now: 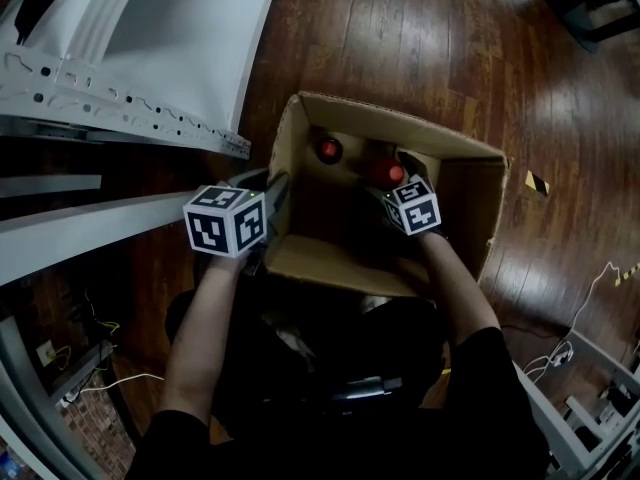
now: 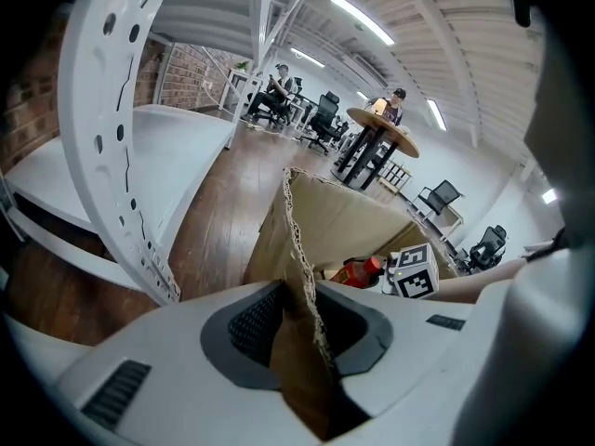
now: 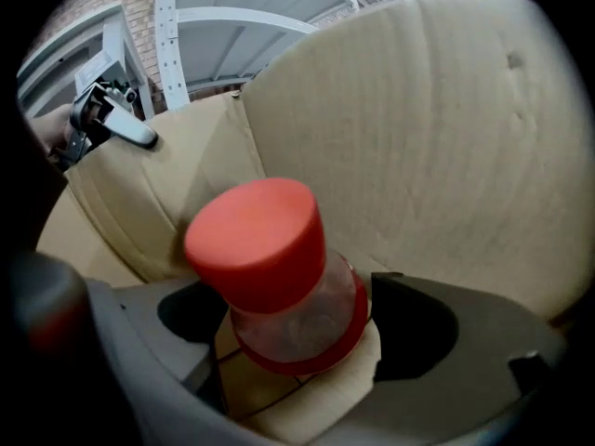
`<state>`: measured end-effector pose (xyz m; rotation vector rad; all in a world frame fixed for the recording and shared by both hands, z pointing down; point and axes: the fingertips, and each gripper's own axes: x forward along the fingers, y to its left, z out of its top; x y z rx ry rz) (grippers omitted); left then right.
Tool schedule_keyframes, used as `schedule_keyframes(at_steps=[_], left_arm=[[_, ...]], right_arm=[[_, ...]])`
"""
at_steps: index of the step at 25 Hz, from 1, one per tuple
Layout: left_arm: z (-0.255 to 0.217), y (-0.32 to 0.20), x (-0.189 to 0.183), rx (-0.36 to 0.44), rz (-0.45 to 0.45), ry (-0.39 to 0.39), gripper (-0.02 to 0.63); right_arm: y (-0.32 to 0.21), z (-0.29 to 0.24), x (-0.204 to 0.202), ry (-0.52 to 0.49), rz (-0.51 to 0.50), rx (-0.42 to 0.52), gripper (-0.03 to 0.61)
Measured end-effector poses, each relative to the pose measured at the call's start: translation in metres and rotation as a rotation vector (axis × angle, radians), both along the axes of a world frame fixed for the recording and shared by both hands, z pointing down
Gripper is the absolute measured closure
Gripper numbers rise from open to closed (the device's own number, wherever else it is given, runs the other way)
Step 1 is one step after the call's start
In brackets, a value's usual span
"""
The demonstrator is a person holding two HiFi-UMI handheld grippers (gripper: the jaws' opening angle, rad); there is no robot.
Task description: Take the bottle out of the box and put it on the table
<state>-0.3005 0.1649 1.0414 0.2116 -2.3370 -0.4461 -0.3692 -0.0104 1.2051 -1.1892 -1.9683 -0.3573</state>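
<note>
Jaws, left gripper (image 1: 275,193): clamped together on the near left wall of the box (image 1: 470,200). In the left gripper view I see the torn corrugated edge running straight down between both dark pads (image 2: 253,323).

Jaws, right gripper (image 1: 403,164): apart, lowered inside the box. The neck of the bottle (image 3: 270,249) stands between them, with a pad on each side. I cannot see either pad pressing on it.

Item 1, box: brown cardboard, open at the top, standing on the dark wooden floor (image 1: 400,38) directly in front of me.

Item 2, bottle: clear body with a red cap, still inside the box towards its far side and tilted a little. From the head view only the red cap (image 1: 385,173) shows, just beyond the right gripper's marker cube (image 1: 415,205).

Item 3, second bottle (image 1: 329,150): also red-capped, in the box to the left of the first and near it.

Item 4, white metal rack (image 1: 130,118): beside the box on the left, with perforated rails.
</note>
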Motion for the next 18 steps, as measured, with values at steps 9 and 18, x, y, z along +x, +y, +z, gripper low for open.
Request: schedule_keyframes(at_steps=[9, 18], left_arm=[[0.002, 0.002, -0.002, -0.001, -0.007, 0.004, 0.536], [0.003, 0.006, 0.003, -0.052, -0.020, 0.014, 0.525]], right_arm=[[0.002, 0.013, -0.007, -0.022, 0.001, 0.035, 0.230], [-0.003, -0.054, -0.006, -0.082, 0.060, -0.011, 0.242]])
